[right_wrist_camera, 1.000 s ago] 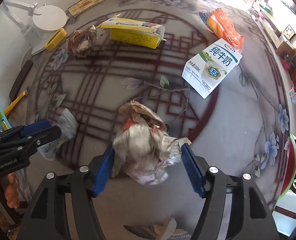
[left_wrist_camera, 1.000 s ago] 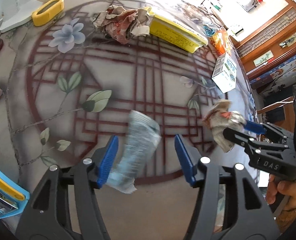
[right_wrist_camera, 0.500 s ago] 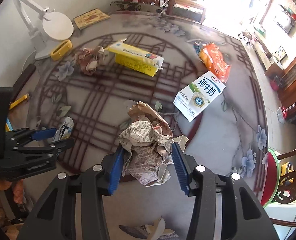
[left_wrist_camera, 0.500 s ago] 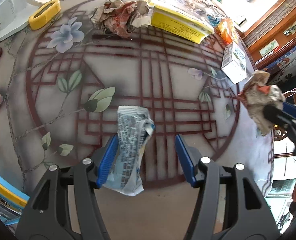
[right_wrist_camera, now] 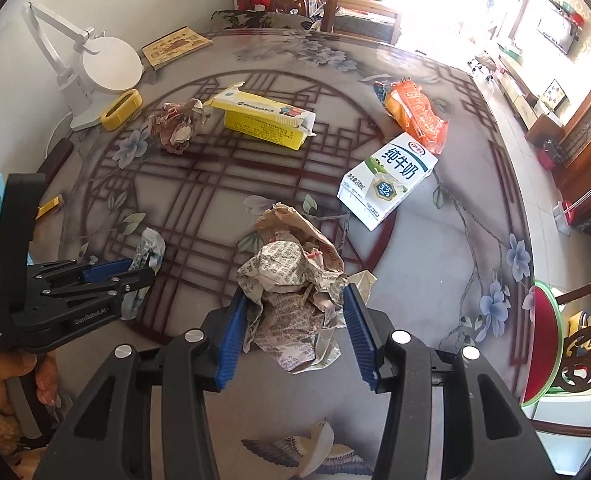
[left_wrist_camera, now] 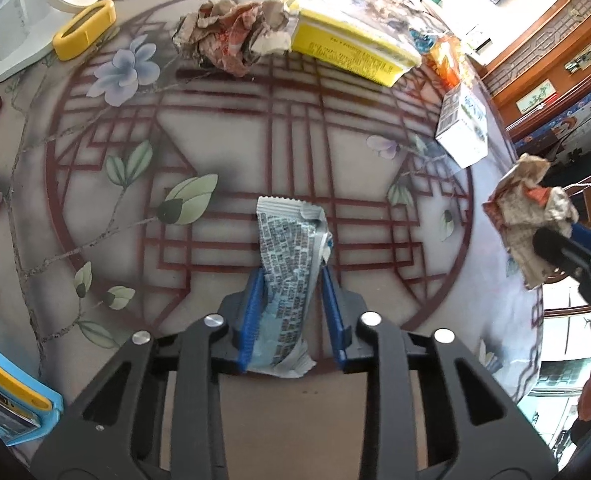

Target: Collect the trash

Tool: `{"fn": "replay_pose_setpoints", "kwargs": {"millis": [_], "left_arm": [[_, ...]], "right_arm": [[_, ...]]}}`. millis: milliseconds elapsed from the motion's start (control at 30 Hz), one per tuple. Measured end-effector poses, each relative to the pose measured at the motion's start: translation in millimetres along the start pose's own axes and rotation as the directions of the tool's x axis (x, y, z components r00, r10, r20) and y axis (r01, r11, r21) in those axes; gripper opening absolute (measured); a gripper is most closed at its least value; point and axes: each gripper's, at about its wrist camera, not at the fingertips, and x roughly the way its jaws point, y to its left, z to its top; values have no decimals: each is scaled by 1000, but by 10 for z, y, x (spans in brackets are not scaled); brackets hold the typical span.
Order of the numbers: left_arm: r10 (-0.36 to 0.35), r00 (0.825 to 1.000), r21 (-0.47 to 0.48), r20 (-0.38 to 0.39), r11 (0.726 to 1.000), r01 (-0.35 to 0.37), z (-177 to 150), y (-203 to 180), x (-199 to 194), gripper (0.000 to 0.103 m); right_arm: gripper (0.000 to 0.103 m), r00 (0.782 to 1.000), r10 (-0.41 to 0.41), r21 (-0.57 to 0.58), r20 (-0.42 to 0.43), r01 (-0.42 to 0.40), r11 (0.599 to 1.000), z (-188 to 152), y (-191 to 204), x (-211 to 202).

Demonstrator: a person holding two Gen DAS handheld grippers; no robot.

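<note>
Both grippers tilt steeply down toward the round patterned table (right_wrist_camera: 435,280). The left gripper (left_wrist_camera: 291,312) has just been closing its jaws, and its blue pads now pinch a silver printed wrapper (left_wrist_camera: 289,264), which sticks out toward twelve o'clock in its own view. In the right wrist view that gripper sits at nine o'clock, with fingers of the person's hand (right_wrist_camera: 35,380) wrapped round its handle. The right gripper (right_wrist_camera: 295,332) has just been closing too and is clamped on a crumpled newspaper ball (right_wrist_camera: 291,292). On the table lie a second paper wad (right_wrist_camera: 175,126) at eleven o'clock, a yellow box (right_wrist_camera: 263,120) at twelve, and a milk carton (right_wrist_camera: 387,180) and orange packet (right_wrist_camera: 415,114) toward one o'clock.
</note>
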Motion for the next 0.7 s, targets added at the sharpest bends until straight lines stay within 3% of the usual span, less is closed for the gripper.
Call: {"fn": "replay_pose_setpoints", "kwargs": {"millis": [333, 700], "left_arm": [[-50, 996, 27, 68, 998, 48, 88, -172, -278, 22], [-84, 993, 68, 83, 995, 79, 121, -418, -383, 22]], "right_arm": [[47, 1000, 11, 31, 19, -12, 999, -19, -75, -85], [47, 1000, 8, 100, 29, -11, 995, -158, -321, -183]]}}
